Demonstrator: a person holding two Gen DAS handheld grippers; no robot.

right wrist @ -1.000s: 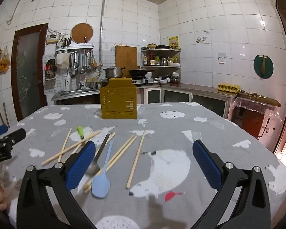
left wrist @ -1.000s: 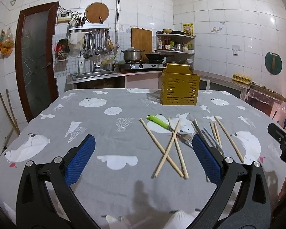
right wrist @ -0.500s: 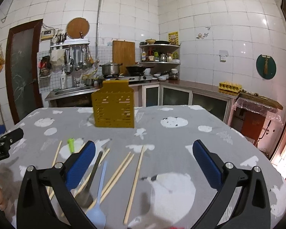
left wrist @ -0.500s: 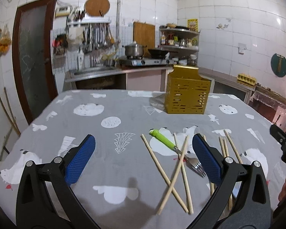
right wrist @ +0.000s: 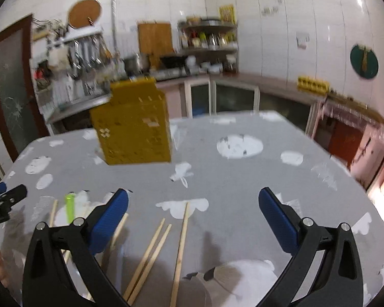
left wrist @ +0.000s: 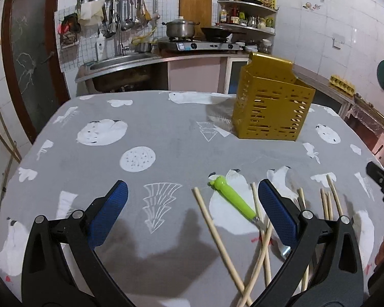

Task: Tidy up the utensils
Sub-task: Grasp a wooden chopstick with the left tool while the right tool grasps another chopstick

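Observation:
A yellow slotted utensil holder [left wrist: 271,107] stands upright on the grey patterned tablecloth [left wrist: 166,140]; it also shows in the right wrist view [right wrist: 135,125]. A green-handled fork [left wrist: 234,199] and several wooden chopsticks [left wrist: 217,232] lie crossed in front of it. More chopsticks [right wrist: 181,243] lie under the right gripper. My left gripper [left wrist: 192,215] is open and empty, low over the cloth beside the fork. My right gripper [right wrist: 193,217] is open and empty above the chopsticks. The right gripper's tip [left wrist: 381,181] shows at the left view's right edge.
A kitchen counter with a sink [left wrist: 120,61], stove and pot [left wrist: 181,29] runs behind the table. A dark door [left wrist: 30,58] is at the left. Low cabinets [right wrist: 233,99] stand at the right. The table's far edge is near the counter.
Both grippers have moved forward and lower toward the holder and the utensils. The blue spoon and dark spoon have dropped out of the right wrist view. Both grippers stay open.

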